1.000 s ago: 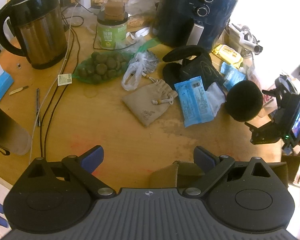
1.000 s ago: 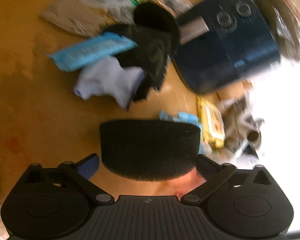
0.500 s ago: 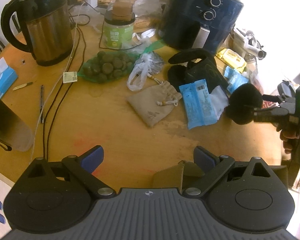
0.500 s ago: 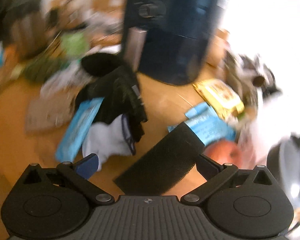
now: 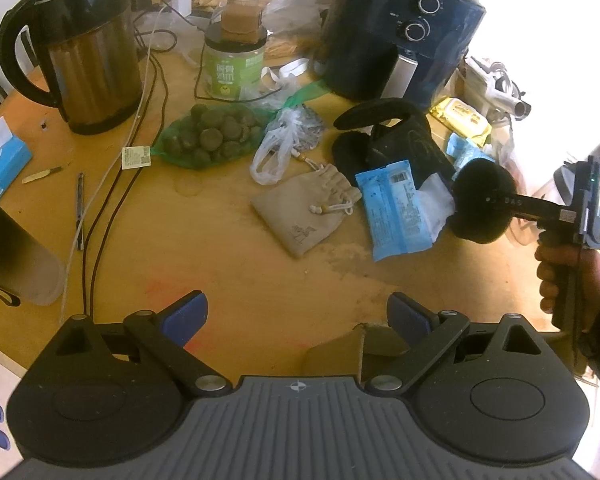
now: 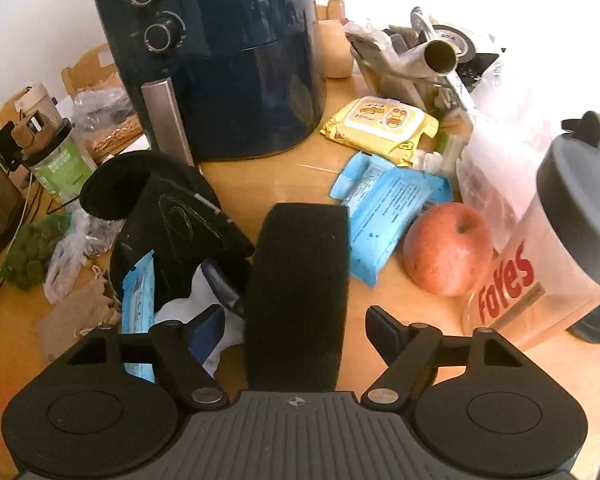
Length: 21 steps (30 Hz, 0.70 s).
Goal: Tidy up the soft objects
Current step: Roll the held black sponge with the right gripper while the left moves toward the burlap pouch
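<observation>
A thick black foam sponge (image 6: 300,288) stands edge-on between the fingers of my right gripper (image 6: 296,320). Its jaws are closing, and a gap still shows between the right fingertip (image 6: 380,324) and the foam. In the left wrist view the sponge (image 5: 476,224) looks round, with one finger of the right gripper (image 5: 496,202) across its face and a hand on the handle. My left gripper (image 5: 298,312) stands open and empty over the near table edge. A beige drawstring pouch (image 5: 304,216), a white cloth (image 5: 436,200) and a black fabric piece (image 5: 404,140) lie mid-table.
A kettle (image 5: 84,52), a jar (image 5: 236,60) and a dark air fryer (image 5: 396,32) line the back. Cables (image 5: 112,184) run down the left. Near the sponge sit blue packets (image 6: 384,216), an apple (image 6: 448,248), yellow wipes (image 6: 380,128) and a grey-lidded container (image 6: 572,220).
My right gripper has rolled, so the sponge that lay across its jaws now stands edge-on between them, and the jaws have narrowed. The left gripper has stayed put.
</observation>
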Available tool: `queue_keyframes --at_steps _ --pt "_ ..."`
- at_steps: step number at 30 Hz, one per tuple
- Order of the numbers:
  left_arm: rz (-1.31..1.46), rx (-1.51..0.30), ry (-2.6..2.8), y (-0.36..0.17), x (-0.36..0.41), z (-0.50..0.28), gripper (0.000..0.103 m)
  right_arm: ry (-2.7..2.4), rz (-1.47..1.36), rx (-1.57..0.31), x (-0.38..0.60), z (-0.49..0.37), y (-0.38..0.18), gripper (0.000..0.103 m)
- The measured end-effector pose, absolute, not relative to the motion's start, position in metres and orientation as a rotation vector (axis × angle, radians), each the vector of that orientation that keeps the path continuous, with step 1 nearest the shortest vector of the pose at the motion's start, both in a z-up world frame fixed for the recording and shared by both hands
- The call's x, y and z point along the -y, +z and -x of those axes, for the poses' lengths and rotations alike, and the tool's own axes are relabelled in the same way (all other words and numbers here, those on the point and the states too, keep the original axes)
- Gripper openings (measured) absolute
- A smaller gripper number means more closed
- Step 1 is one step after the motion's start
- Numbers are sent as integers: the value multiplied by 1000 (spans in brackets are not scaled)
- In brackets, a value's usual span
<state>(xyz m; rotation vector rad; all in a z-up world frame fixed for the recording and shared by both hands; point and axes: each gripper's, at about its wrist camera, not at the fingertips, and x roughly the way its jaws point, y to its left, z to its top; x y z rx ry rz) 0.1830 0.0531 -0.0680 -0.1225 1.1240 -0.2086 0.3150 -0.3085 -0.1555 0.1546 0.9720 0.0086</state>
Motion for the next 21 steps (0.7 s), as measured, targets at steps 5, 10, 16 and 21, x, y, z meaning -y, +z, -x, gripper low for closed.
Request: queue_keyframes --at_steps 5,10,16,21 --pt "120 -1127 -204 -69 -54 -185 99 5 -105 -986 300 -322 -157 69" --pt "109 -1124 -213 -69 -53 -188 99 12 -25 -1004 296 -326 -159 46" --pt "55 -1102 -237 -72 -48 -202 99 49 -19 -982 305 -318 -147 45" --pt "12 -1083 -272 -84 -44 -221 98 66 -36 -966 318 -306 -131 45"
